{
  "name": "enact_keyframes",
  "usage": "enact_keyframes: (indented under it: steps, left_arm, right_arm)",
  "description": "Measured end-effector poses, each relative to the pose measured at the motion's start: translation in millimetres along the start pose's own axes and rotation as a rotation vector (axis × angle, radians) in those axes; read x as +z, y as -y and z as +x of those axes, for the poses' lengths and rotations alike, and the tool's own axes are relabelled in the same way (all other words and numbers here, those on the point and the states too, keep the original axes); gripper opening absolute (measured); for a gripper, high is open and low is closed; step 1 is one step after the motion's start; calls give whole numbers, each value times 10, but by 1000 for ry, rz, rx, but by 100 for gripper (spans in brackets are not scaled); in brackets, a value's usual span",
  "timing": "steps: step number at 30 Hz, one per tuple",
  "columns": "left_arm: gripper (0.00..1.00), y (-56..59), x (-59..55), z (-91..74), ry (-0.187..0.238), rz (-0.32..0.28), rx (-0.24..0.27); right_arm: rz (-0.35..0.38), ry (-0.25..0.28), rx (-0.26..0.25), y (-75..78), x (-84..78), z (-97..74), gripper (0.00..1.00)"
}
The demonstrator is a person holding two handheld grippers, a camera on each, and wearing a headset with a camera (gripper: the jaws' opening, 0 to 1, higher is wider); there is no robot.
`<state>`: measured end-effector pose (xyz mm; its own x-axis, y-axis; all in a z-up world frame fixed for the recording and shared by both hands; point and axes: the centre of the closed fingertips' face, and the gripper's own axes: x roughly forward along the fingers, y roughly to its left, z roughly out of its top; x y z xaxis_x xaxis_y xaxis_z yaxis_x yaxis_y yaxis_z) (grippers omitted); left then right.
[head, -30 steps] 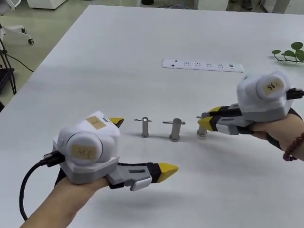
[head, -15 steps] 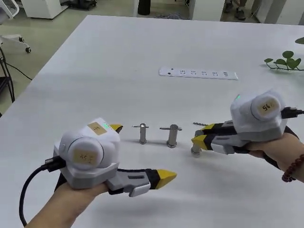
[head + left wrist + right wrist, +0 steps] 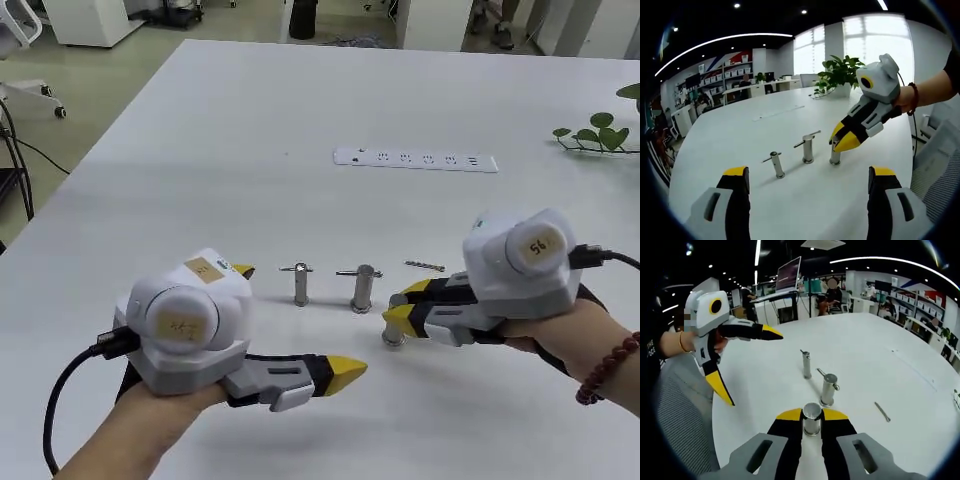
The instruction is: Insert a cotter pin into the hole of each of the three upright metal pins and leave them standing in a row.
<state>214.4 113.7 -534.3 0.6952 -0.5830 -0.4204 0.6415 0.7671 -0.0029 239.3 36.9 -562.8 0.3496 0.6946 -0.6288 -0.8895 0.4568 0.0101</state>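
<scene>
On table (image 3: pixel 250 150): three metal pins (image 3: pixel 363 290)

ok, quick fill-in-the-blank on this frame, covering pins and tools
1. The right tool is shut on a metal pin with ___ cotter pin in it.
2. Of the three pins, ___ already carry one, including the middle pin.
3. The left tool is ___ and holds nothing.
4. A loose cotter pin lies on the table between the pins and the ___.
Missing: no; two; open; power strip
</scene>
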Motion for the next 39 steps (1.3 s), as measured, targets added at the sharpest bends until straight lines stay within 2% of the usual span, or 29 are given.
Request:
enact_keyframes:
  steps: [12,17,33,39]
  left_arm:
    - [99,-3,-8,-12,-1,-9,1]
    - [98,1,-22,-12,-7,-11,1]
    - [98,14,-45,-4,-16,-9,-5]
    - [98,21,-50,-4,-18,-8,-8]
  right_arm:
    - [-32,-13,20,-84,-66,56,8]
    - [-63,1,27,-111,-48,43,8]
    - [-54,23,31,-122,-66,51,9]
    - [-26,41,39,-150,-51,39,14]
